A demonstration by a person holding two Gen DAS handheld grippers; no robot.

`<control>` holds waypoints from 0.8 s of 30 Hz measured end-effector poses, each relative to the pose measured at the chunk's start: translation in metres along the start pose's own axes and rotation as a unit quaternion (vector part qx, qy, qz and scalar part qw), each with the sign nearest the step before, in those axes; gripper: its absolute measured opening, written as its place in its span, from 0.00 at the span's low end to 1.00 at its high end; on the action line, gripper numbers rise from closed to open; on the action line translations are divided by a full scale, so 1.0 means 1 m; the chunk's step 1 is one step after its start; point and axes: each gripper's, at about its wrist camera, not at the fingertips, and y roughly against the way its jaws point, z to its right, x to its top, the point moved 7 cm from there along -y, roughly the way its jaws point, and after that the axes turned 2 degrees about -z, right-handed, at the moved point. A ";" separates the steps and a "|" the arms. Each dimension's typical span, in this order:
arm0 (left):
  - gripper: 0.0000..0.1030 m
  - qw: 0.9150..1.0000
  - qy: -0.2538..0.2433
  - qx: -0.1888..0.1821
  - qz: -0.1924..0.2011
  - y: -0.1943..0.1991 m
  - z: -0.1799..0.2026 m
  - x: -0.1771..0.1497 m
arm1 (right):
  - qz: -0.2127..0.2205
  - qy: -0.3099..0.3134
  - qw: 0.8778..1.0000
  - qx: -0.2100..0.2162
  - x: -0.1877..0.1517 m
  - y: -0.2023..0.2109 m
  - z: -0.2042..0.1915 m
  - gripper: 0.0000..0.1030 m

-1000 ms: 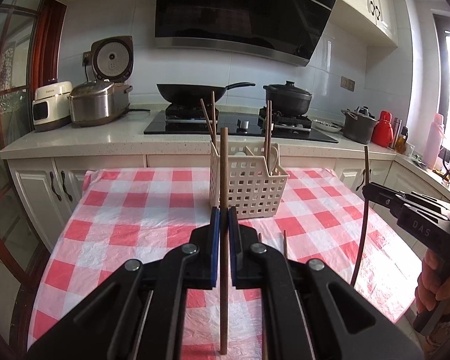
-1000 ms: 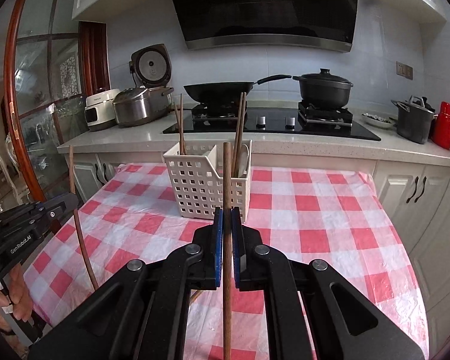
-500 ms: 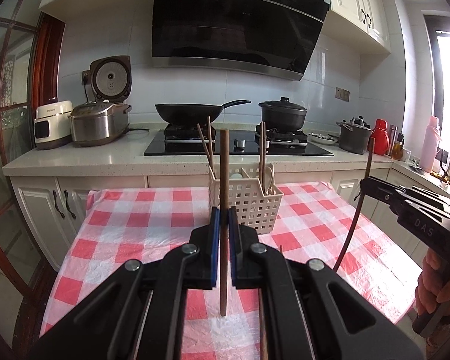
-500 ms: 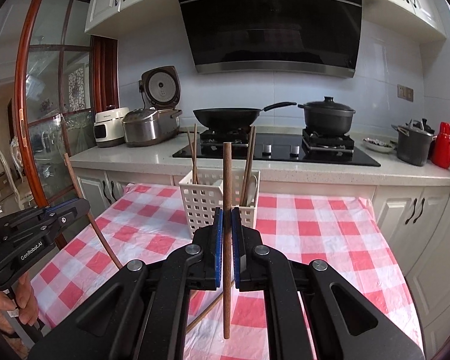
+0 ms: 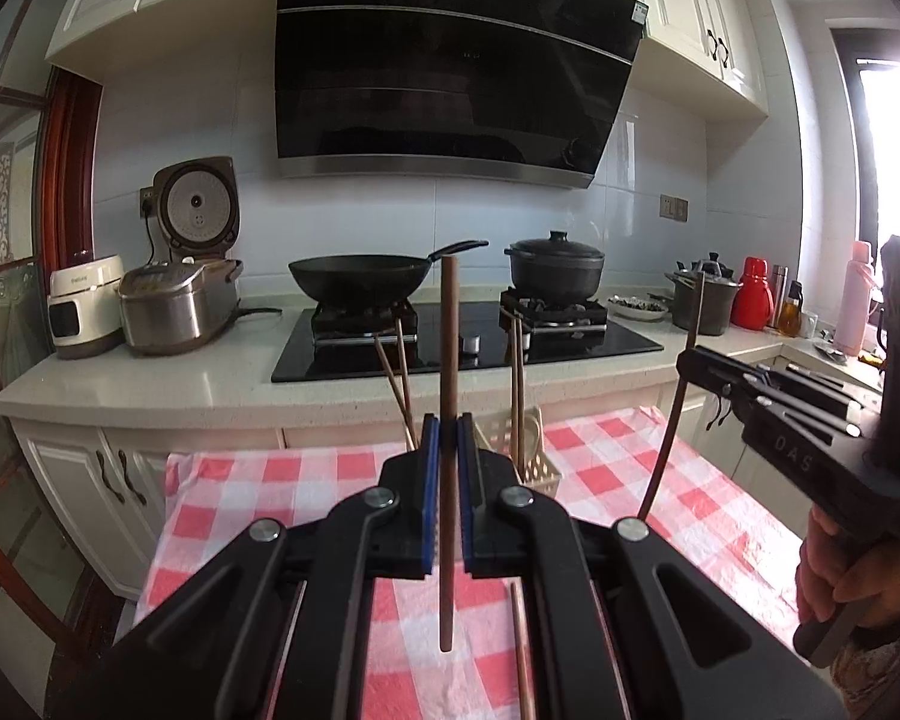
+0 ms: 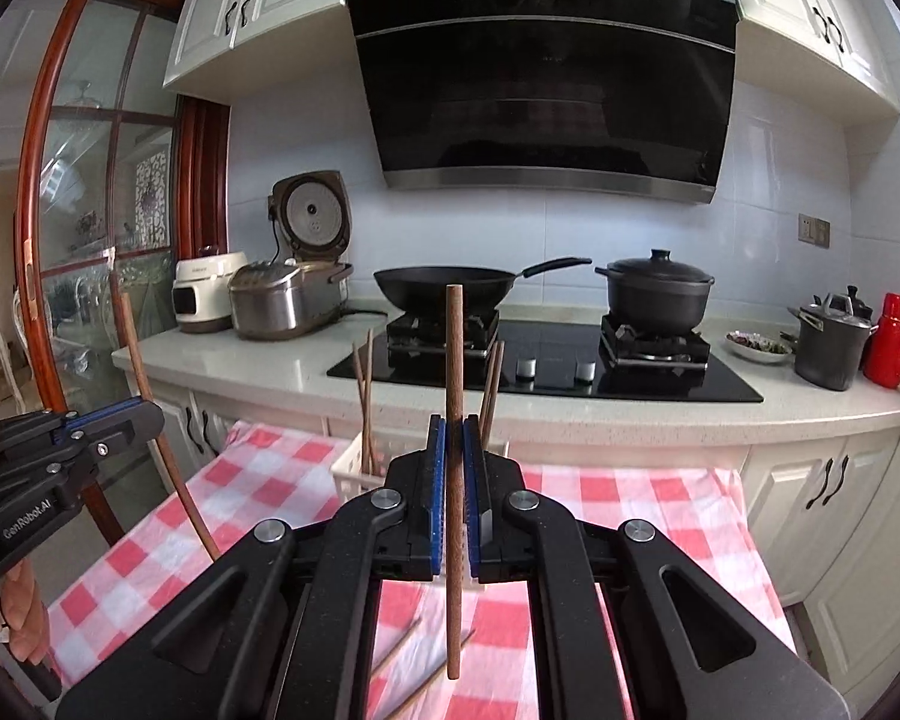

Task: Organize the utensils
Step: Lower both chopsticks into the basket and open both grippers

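Observation:
My left gripper [image 5: 444, 438] is shut on a brown wooden chopstick [image 5: 447, 360], held upright above the checked table. My right gripper [image 6: 455, 444] is shut on another upright chopstick [image 6: 453, 360]. The white perforated utensil basket [image 5: 525, 456] stands behind the left gripper, mostly hidden, with several chopsticks [image 5: 517, 384] standing in it; it also shows in the right wrist view [image 6: 354, 468]. Loose chopsticks lie on the cloth in the left wrist view [image 5: 522, 648] and in the right wrist view [image 6: 402, 648]. Each gripper shows in the other's view, the right one [image 5: 690, 360] and the left one [image 6: 144, 414].
The table has a red-and-white checked cloth [image 5: 600, 468]. Behind it runs a counter with a hob [image 6: 546, 366], a wok [image 5: 360, 279], a black pot [image 6: 660, 294], rice cookers [image 5: 177, 306], a grey pot [image 6: 831, 348] and red bottles [image 5: 753, 300].
Both grippers have risen with their chopsticks; the views now sit higher, and the basket has dropped low behind the fingers.

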 end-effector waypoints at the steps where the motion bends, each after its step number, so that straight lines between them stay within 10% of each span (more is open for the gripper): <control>1: 0.06 1.000 0.000 0.000 0.001 -0.003 -0.001 0.008 | 0.002 0.000 1.000 -0.002 0.005 -0.004 0.001 0.06; 13: 0.06 1.000 0.022 0.010 0.018 -0.070 -0.014 0.104 | 0.031 -0.026 0.999 -0.011 0.052 -0.072 0.015 0.06; 24: 0.06 0.999 0.046 0.010 0.010 -0.142 -0.026 0.123 | 0.028 -0.033 0.999 -0.002 0.071 -0.120 0.022 0.06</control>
